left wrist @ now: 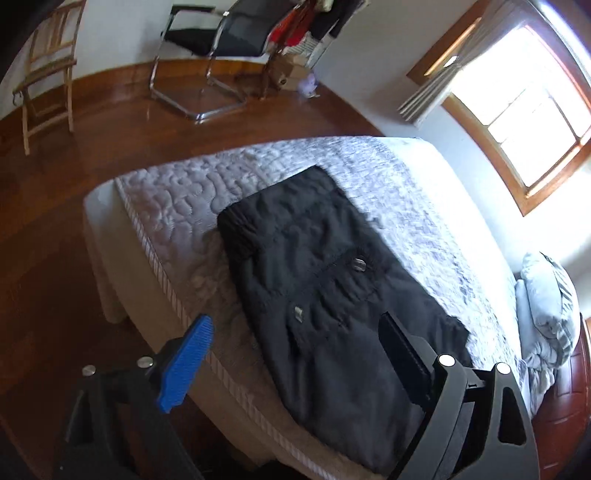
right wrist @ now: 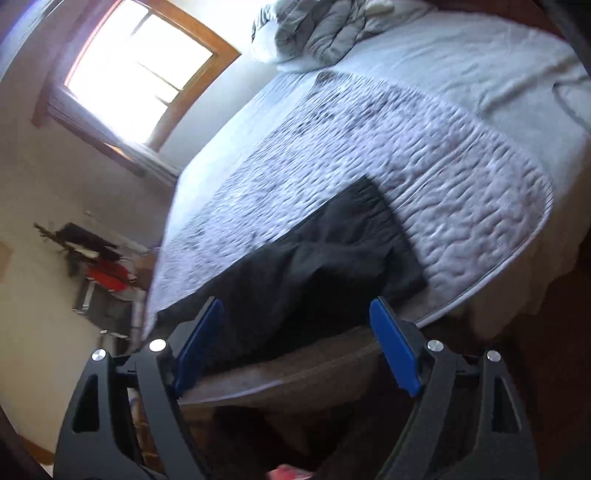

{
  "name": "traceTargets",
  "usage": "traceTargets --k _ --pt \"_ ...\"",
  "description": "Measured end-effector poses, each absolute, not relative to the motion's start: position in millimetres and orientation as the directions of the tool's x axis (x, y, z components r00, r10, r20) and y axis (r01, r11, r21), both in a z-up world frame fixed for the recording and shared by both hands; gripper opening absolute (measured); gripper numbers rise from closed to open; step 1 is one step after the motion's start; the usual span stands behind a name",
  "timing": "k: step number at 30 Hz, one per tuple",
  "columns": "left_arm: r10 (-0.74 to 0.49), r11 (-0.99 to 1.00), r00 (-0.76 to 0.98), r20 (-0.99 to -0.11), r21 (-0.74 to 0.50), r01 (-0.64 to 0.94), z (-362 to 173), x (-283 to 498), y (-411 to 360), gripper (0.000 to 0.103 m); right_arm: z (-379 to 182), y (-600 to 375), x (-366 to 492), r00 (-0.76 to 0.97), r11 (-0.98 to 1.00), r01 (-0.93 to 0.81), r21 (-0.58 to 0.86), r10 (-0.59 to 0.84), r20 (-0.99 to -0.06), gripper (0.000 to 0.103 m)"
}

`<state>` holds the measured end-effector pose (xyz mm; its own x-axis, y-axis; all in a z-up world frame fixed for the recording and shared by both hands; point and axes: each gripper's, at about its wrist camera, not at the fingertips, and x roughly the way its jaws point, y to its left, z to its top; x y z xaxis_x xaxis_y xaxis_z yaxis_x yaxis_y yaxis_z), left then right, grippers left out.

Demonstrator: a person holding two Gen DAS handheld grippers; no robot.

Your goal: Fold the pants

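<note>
The bed (left wrist: 184,206), with its quilted mattress top, carries the black pants (left wrist: 325,280), which lie folded into a compact rectangle along the mattress's near edge, one end almost at the lip. They look soft, thick and limp, probably light but floppy; I would take them at a corner of the folded stack, pinching all layers. The left tongs (left wrist: 291,354) are released, nothing between the pads. The right tongs (right wrist: 295,339) are likewise spread and empty above the bed's edge. Only the left view shows the metal snaps and gathered waistband; only the right shows the bedding bundle (right wrist: 317,33) at the far end clearly.
</note>
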<state>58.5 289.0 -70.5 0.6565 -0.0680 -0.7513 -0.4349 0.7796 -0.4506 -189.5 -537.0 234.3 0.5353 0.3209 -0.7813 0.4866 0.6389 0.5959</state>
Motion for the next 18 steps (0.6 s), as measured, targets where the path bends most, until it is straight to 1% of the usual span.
traceTargets --k 2,4,7,10,12,14,15,16,18 --pt "-0.085 0.807 0.672 -0.736 -0.446 -0.387 -60 54 272 0.099 218 -525 -177 0.531 0.583 0.494 0.645 0.385 -0.755 0.083" --pt "-0.121 0.834 0.664 -0.738 -0.438 -0.335 -56 58 250 0.099 200 -521 -165 0.501 0.547 0.544 0.636 0.397 -0.769 0.083" --pt "-0.205 0.869 0.624 -0.754 -0.434 -0.239 -58 71 213 0.099 174 -531 -153 0.482 0.457 0.645 0.612 0.378 -0.79 0.083" --pt "-0.263 0.882 0.561 -0.785 -0.431 -0.19 -73 85 183 0.099 155 -547 -145 0.479 0.364 0.716 0.596 0.364 -0.799 0.082" --pt "-0.284 0.888 0.512 -0.81 -0.423 -0.177 -88 98 169 0.099 147 -556 -138 0.479 0.331 0.74 0.585 0.35 -0.805 0.079" --pt "-0.27 0.901 0.469 -0.841 -0.392 -0.185 -102 107 160 0.099 137 -566 -129 0.452 0.308 0.773 0.554 0.345 -0.822 0.064" --pt "-0.258 0.907 0.447 -0.857 -0.374 -0.192 -110 112 157 0.099 134 -571 -127 0.451 0.296 0.78 0.551 0.345 -0.823 0.046" --pt "-0.254 0.91 0.437 -0.863 -0.366 -0.194 -111 112 153 0.099 130 -575 -122 0.439 0.286 0.792 0.54 0.349 -0.828 0.024" --pt "-0.25 0.915 0.428 -0.869 -0.357 -0.189 -118 116 149 0.099 128 -581 -111 0.445 0.283 0.783 0.554 0.367 -0.817 0.009"
